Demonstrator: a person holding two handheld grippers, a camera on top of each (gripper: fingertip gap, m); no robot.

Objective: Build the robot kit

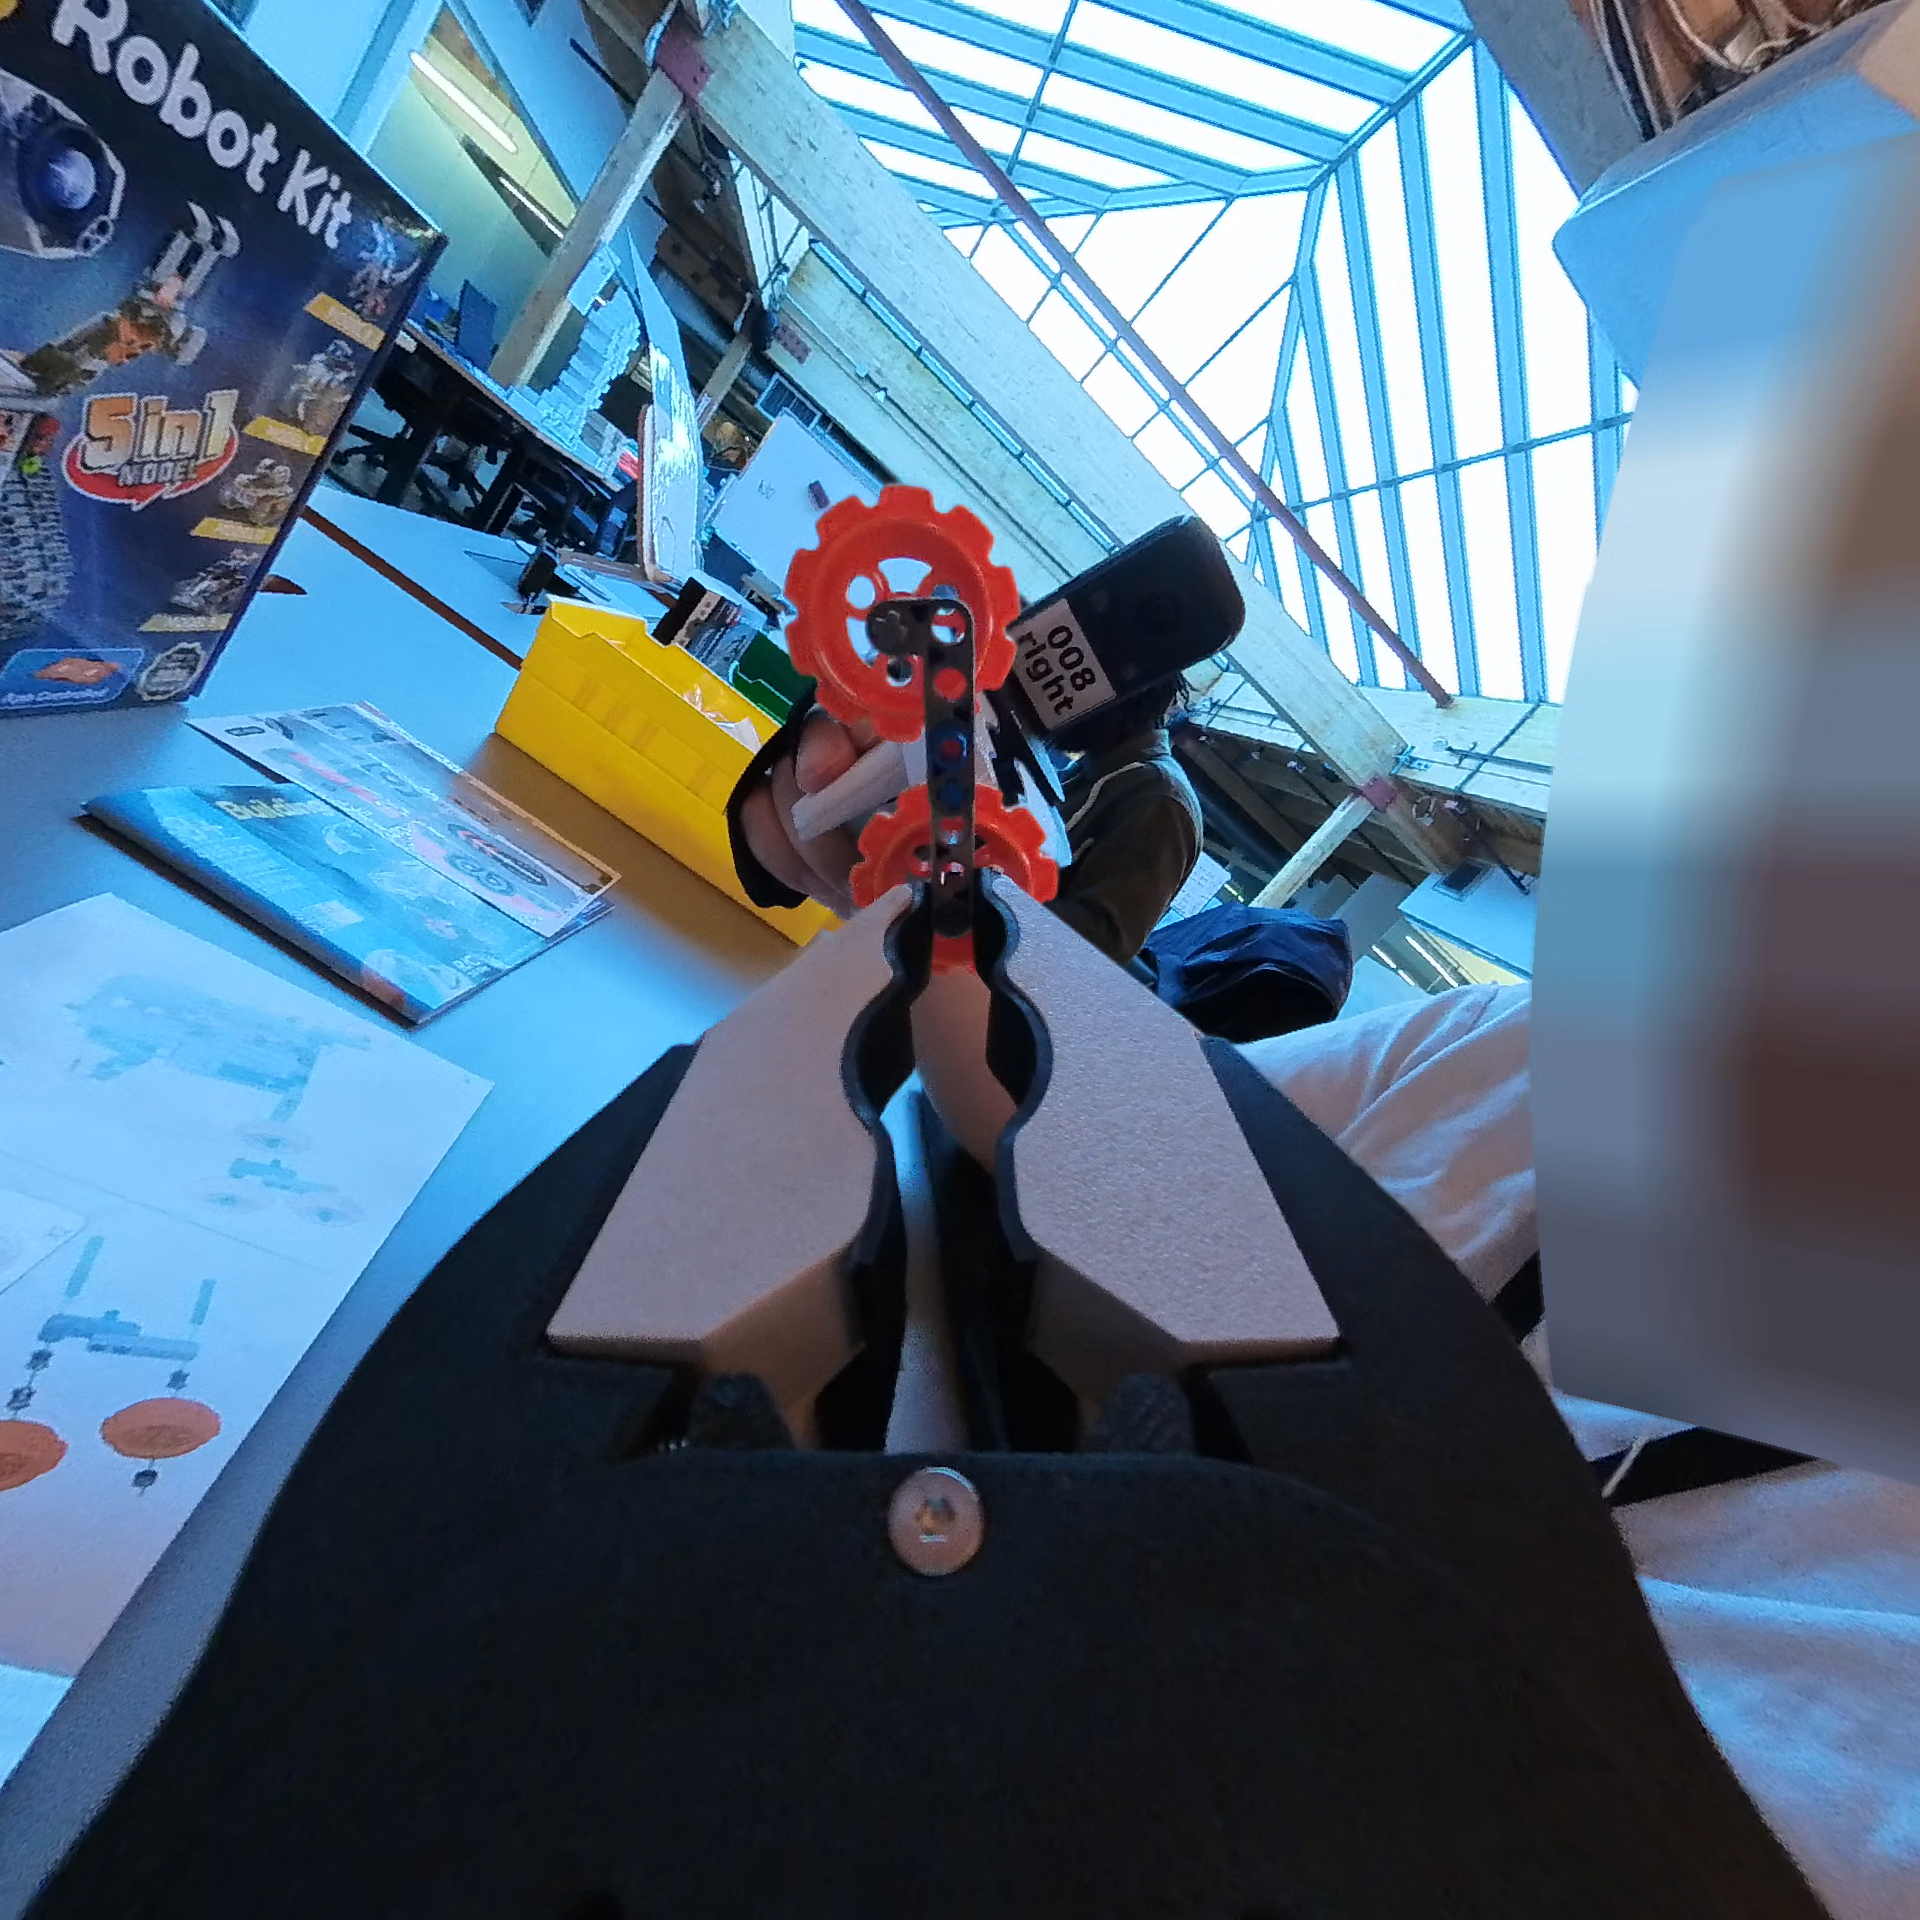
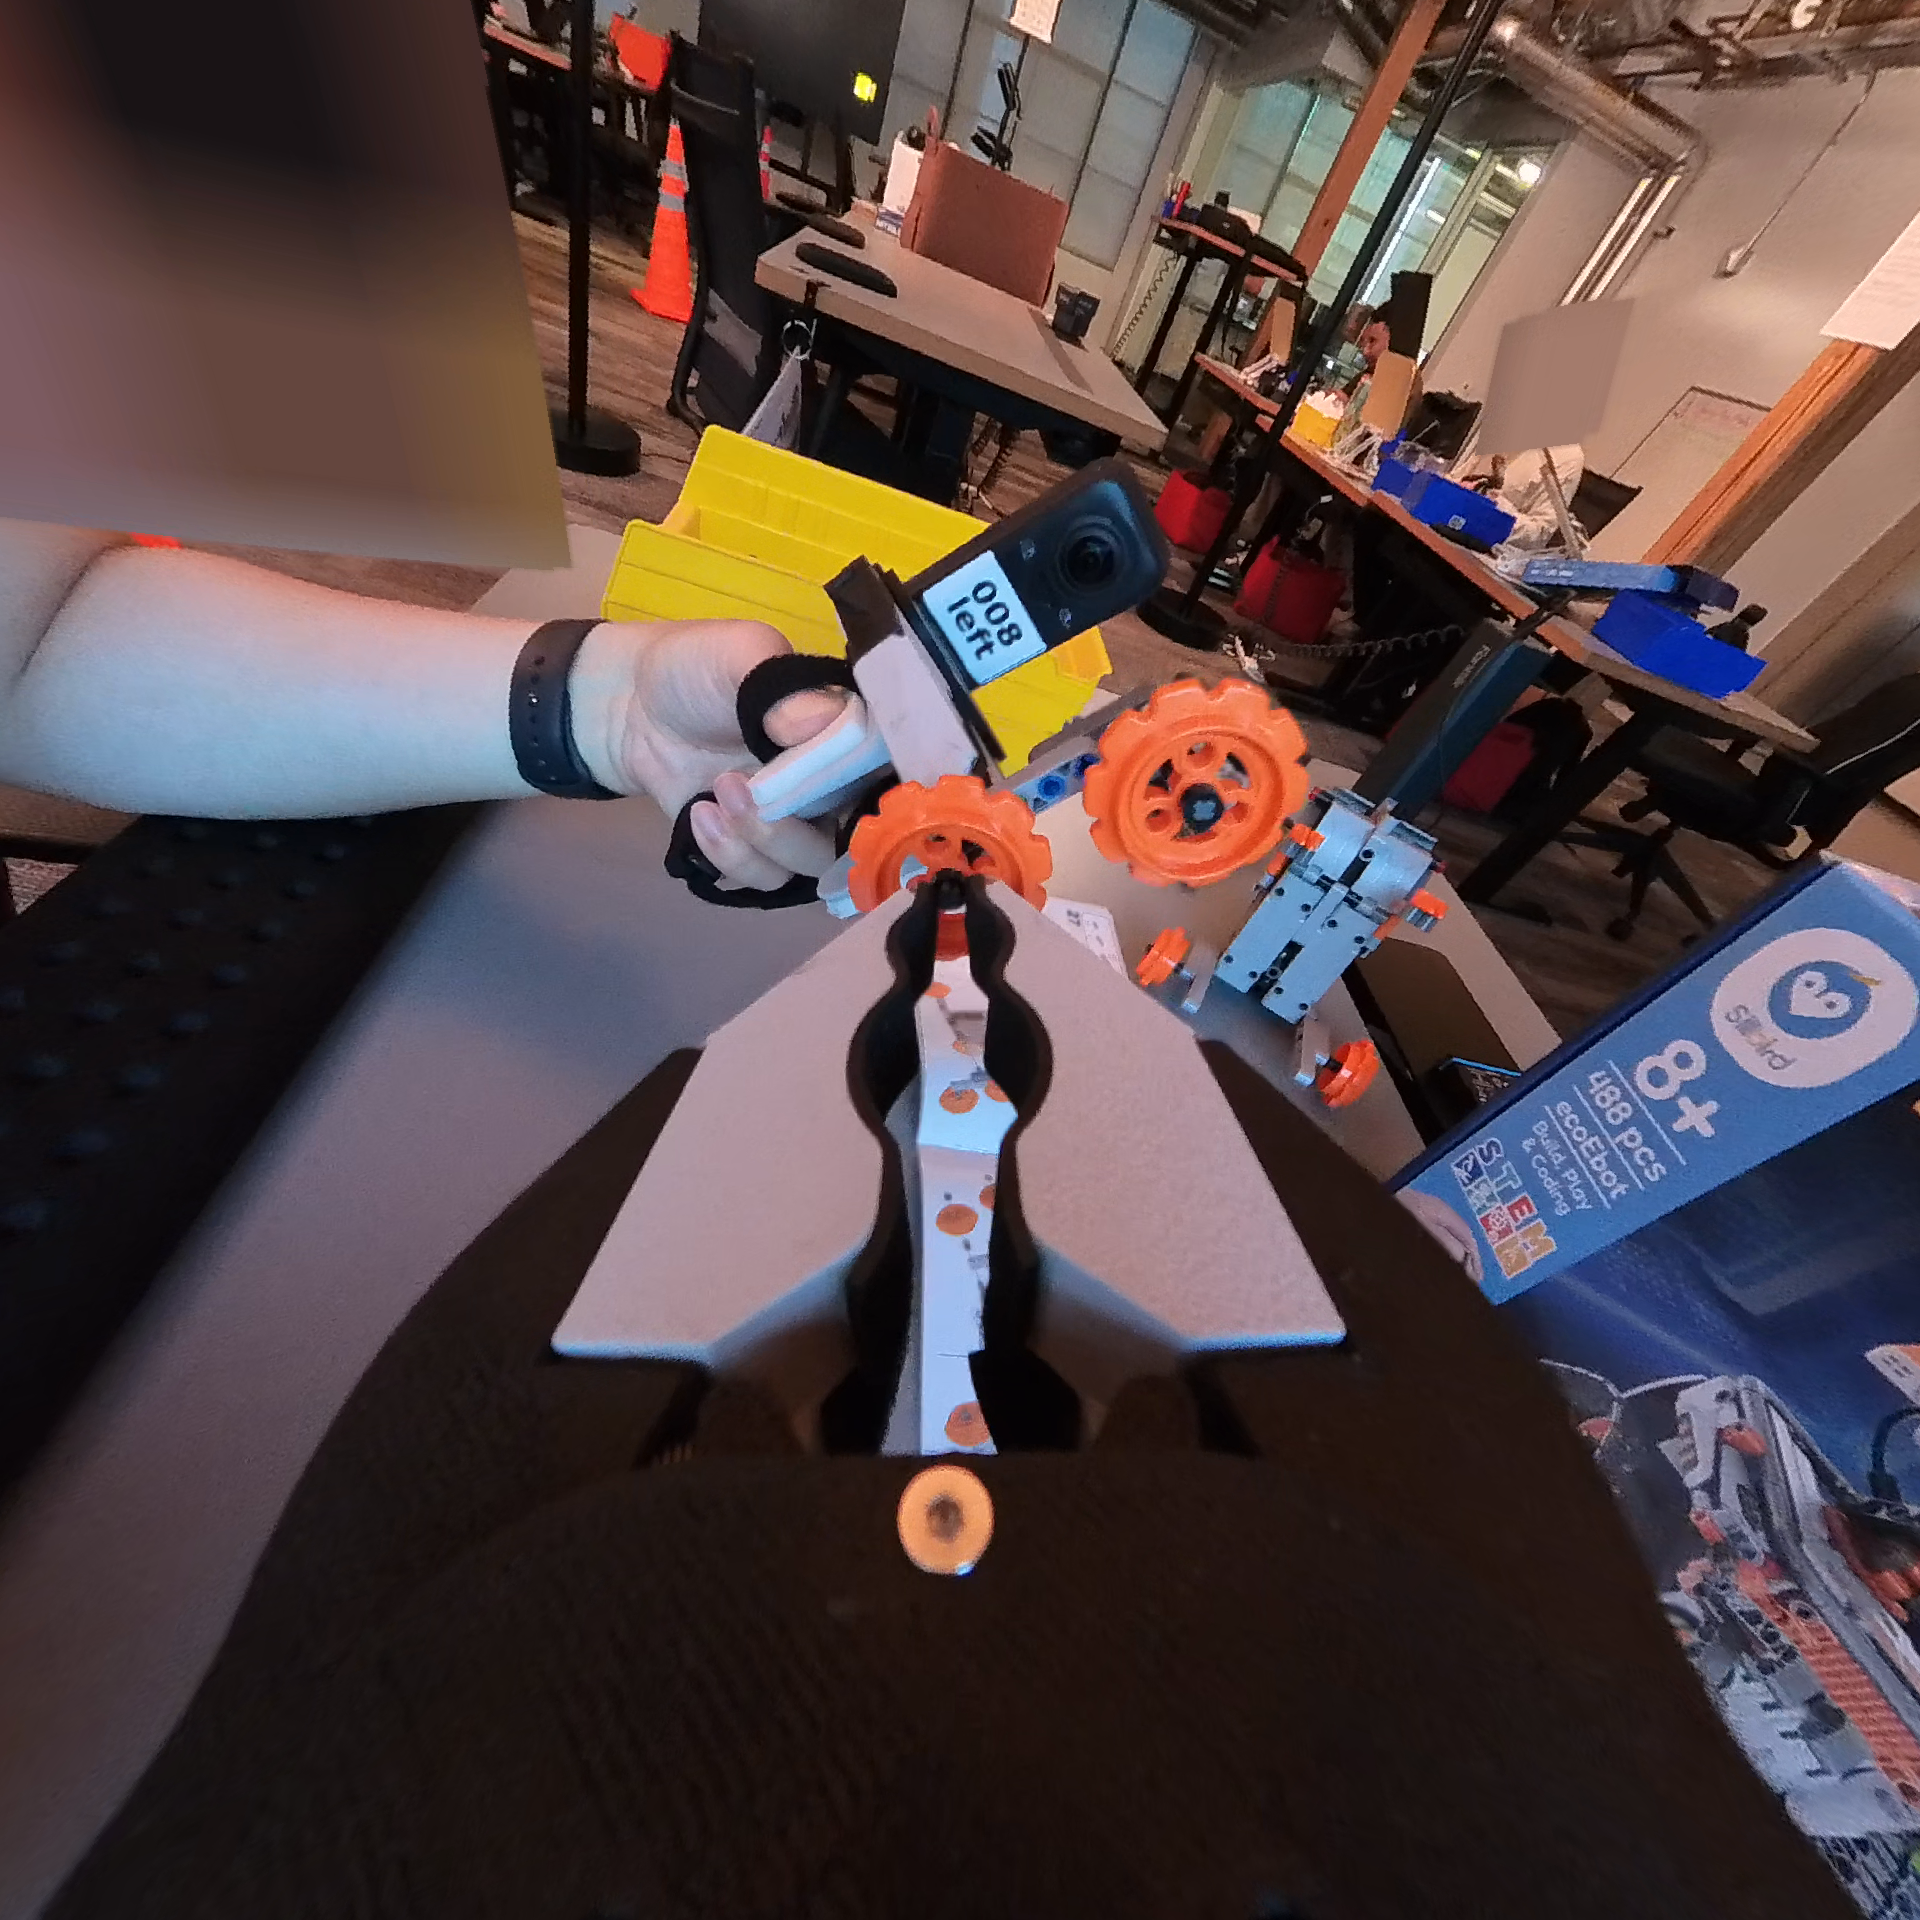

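My left gripper (image 1: 940,906) is shut on the lower end of a dark grey holed beam (image 1: 948,748), held up in the air. The beam carries two orange toothed wheels: one at its top (image 1: 883,582), one by my fingertips (image 1: 997,862). In the right wrist view my right gripper (image 2: 945,891) is shut on a small black pin at the hub of the nearer orange wheel (image 2: 904,831). The second wheel (image 2: 1195,779) sits to its upper right. The left gripper (image 2: 914,717) and the hand holding it are just behind the wheels.
A grey and orange brick-built model (image 2: 1320,904) stands on the table to the right. A yellow bin (image 1: 623,707) (image 2: 790,520) is behind. A kit box (image 1: 156,343) (image 2: 1662,1091), a booklet (image 1: 343,852) and printed instruction sheets (image 1: 187,1122) lie about the table. Both grippers' tips are close together, under 4 cm apart.
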